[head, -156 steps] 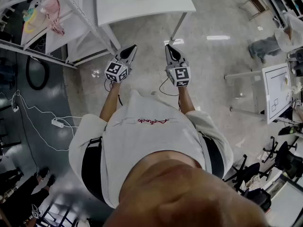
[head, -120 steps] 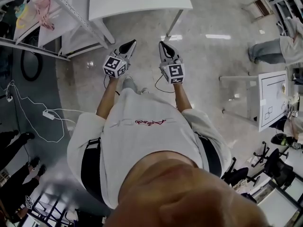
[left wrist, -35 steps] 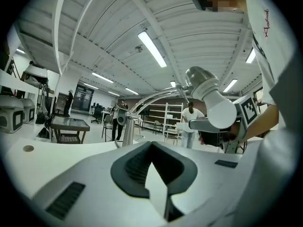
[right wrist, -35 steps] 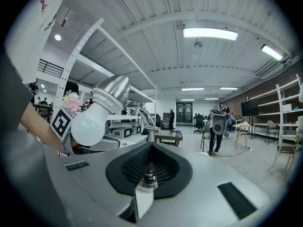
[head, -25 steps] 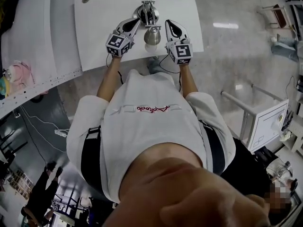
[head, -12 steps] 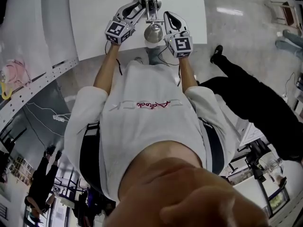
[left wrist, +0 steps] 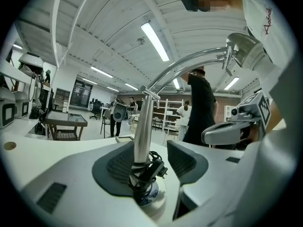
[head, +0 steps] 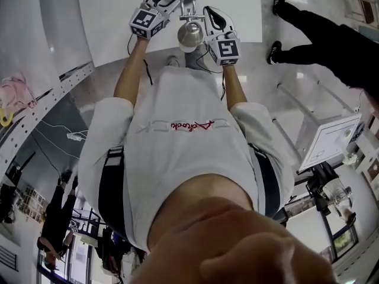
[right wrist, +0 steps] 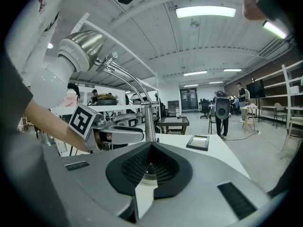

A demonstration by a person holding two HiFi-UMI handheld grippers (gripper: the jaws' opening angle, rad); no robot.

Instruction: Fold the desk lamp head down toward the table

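Two tongs are being held above a white bench (head: 112,16), one at each side of the desk lamp (head: 189,34) standing on it. Left tongs (left wrist: 151,162): the jaws have just been opening and are being held spread, with the chrome stem (left wrist: 142,122) standing between the pads, not pinched. Right tongs (right wrist: 150,167): the jaws are being held pressed together, with nothing between them. One lamp head (left wrist: 246,51) is being carried high on the curved arm, well above the bench. A black cord (left wrist: 149,171) is wound round the stem's foot.
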